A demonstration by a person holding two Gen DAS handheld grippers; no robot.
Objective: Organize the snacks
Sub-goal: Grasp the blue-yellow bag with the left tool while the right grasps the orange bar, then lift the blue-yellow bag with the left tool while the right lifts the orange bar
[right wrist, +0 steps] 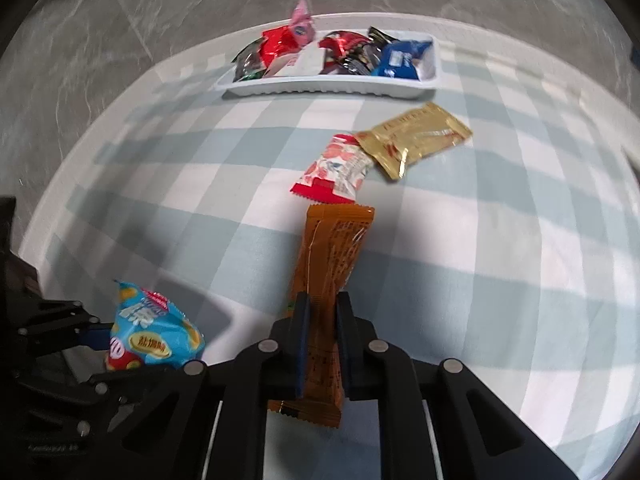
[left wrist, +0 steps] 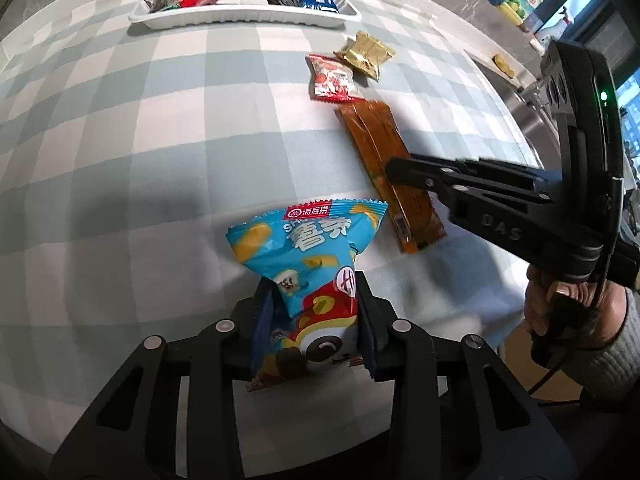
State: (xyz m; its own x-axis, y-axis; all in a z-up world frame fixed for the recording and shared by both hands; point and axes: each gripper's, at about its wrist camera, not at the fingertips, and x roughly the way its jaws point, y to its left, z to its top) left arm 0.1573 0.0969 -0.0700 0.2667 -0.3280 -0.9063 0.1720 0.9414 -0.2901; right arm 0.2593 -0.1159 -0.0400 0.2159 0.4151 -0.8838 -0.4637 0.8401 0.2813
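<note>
Blue padded jaws of the left gripper (left wrist: 320, 320) are clamped on the puffy blue chip bag (left wrist: 308, 256), while the right gripper (right wrist: 322, 344) is pinched nearly shut on the near end of the long orange bar (right wrist: 332, 260), both low over the checked cloth (left wrist: 120, 160). Held by one end, the bar could sag or slip on the way to the white tray (right wrist: 320, 88), and the squeezed bag might pop or slide free.

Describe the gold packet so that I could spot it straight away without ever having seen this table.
Start at the long white tray at the far edge of the checked tablecloth. Just in front of its right half lie two loose packets touching each other. The gold packet is the one further right, plain shiny gold, while its neighbour, the red and white packet, is printed.
</note>
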